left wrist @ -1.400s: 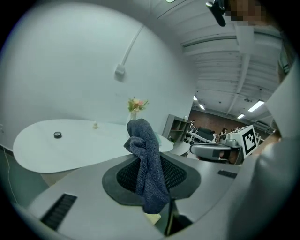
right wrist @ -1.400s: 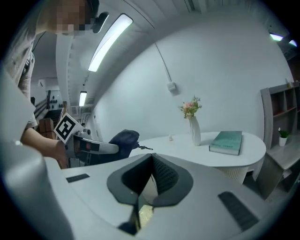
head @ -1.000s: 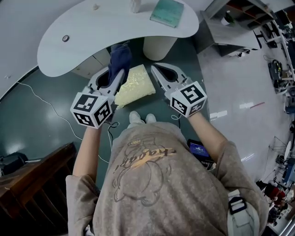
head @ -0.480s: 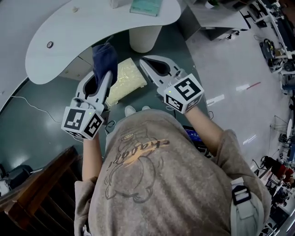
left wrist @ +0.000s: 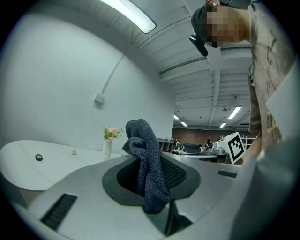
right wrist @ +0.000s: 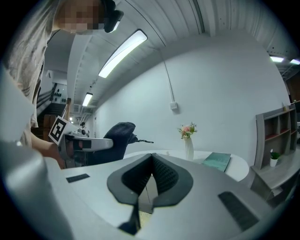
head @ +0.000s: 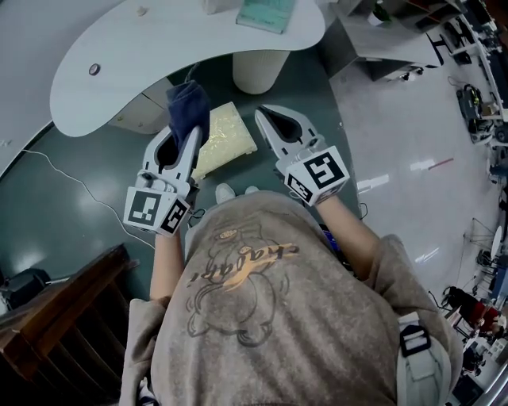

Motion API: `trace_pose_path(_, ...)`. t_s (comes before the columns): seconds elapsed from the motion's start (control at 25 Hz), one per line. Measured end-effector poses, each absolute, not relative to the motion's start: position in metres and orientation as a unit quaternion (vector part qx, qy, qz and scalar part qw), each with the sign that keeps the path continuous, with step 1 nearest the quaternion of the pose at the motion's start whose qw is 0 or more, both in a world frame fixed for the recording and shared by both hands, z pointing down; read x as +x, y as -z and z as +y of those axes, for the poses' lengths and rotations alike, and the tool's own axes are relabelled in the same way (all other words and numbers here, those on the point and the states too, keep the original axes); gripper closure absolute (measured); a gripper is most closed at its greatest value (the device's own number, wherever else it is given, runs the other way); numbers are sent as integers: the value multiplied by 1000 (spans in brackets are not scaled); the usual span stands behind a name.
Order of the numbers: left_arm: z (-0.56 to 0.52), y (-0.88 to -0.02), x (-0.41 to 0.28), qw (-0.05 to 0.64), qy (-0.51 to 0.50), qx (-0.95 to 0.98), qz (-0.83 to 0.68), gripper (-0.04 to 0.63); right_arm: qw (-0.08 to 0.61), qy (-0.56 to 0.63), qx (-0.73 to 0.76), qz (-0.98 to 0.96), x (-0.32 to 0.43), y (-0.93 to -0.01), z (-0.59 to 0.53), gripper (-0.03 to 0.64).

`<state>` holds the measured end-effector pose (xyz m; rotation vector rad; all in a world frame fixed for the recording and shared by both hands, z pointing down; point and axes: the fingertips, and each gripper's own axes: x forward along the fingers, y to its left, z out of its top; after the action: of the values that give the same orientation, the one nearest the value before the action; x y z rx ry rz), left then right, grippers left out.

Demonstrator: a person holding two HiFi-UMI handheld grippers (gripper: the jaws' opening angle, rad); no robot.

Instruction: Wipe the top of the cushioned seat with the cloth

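The cushioned seat (head: pixel 225 135) is a pale yellow square pad, low on the dark floor in front of the person. My left gripper (head: pixel 190 131) is shut on a dark blue cloth (head: pixel 187 105), which bunches above the seat's left edge. In the left gripper view the cloth (left wrist: pixel 149 174) hangs out of the closed jaws, and my left gripper (left wrist: pixel 151 161) points up and away from the floor. My right gripper (head: pixel 265 114) hovers by the seat's right side, shut and empty. In its own view my right gripper (right wrist: pixel 151 158) has its pads touching, with the cloth (right wrist: pixel 118 136) to the left.
A white curved table (head: pixel 119 63) stands just beyond the seat on a round pedestal (head: pixel 255 73). It carries a teal book (head: pixel 267 13) and a vase of flowers (right wrist: pixel 188 138). A cable (head: pixel 67 170) runs over the floor at left. Dark wooden furniture (head: pixel 63 317) sits at lower left.
The head view has swung a little. Both grippers keep much the same stance over the seat, and the left one still holds the cloth.
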<state>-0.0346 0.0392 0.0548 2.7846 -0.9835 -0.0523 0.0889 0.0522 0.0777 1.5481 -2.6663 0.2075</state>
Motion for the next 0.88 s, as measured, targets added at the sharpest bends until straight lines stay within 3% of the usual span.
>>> trace_pose_path(0.88, 18, -87, -44, 95, -20, 906, -412, 495, 37, -80, 505, -859, 109, -108, 35, 615)
